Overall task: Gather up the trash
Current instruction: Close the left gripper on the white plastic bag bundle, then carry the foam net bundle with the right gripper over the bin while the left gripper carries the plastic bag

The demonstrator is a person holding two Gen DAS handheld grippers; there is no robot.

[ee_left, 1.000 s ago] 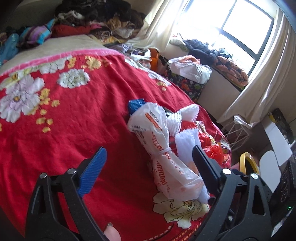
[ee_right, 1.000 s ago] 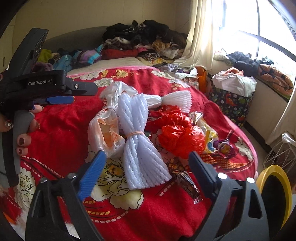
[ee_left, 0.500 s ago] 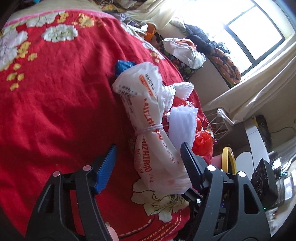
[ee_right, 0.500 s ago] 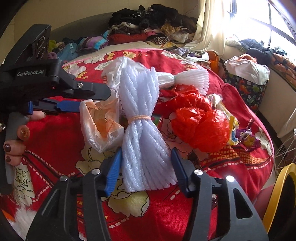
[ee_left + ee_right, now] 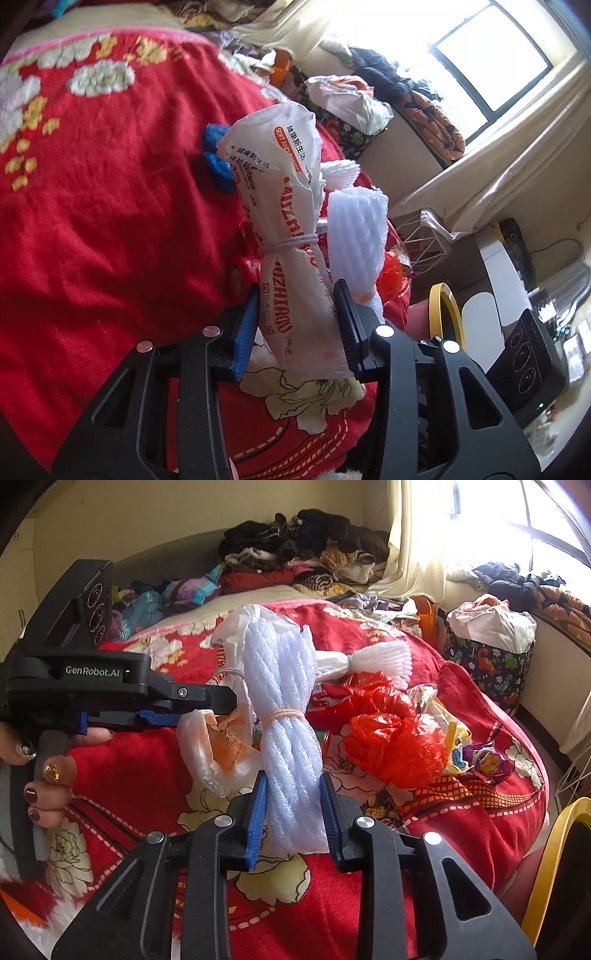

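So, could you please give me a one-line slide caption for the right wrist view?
Right gripper clamps a banded white foam-net bundle on the red floral blanket.

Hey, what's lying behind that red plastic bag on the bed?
Behind the red plastic bag lies a white foam net tied at its middle on the red blanket. Colourful wrappers poke out beside the bag. What is under it is covered.

1. Left of my left claw [image 5: 299,325], the red bedspread [image 5: 110,229] lies bare and passable.
2. Rightward, a red plastic bag [image 5: 395,738] and wrappers [image 5: 476,753] crowd my right claw [image 5: 291,812].
3. A clothes pile [image 5: 306,550] blocks the far end.
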